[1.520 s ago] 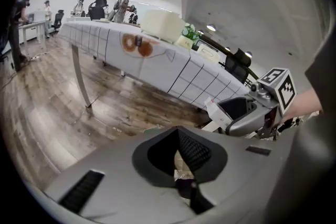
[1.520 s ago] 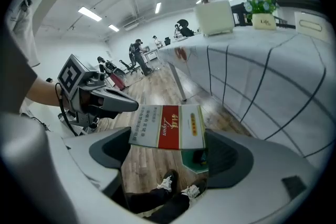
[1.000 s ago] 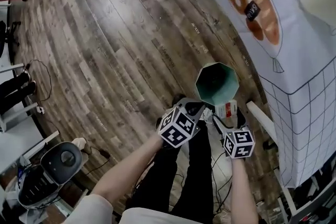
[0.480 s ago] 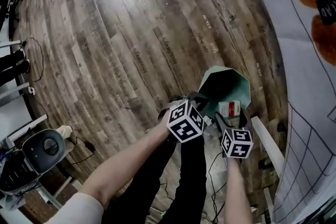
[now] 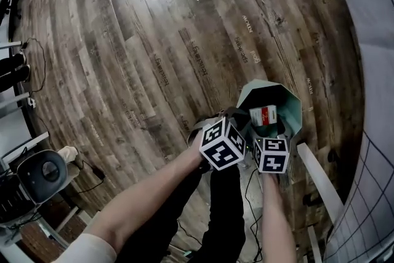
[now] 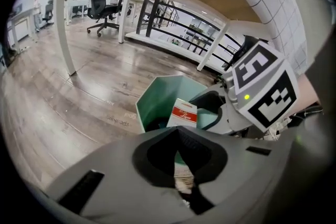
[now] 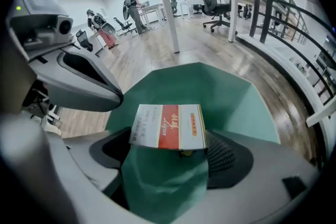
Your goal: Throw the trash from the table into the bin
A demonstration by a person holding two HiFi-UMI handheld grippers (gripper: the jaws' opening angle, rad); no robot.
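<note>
A red-and-white box is pinched by its ends between the jaws of the right gripper. It is held flat directly over the open mouth of the green bin, presumably so that it falls inside once released. A pale scrap is clamped between the pressed-together jaws of the left gripper, just short of the bin's rim, apparently awaiting its turn. Beyond the jaws lies the wooden floor.

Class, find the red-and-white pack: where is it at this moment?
The red-and-white pack is right of centre in the head view, clamped in the right tongs over the open green bin, with the left tongs close on its left.
</note>
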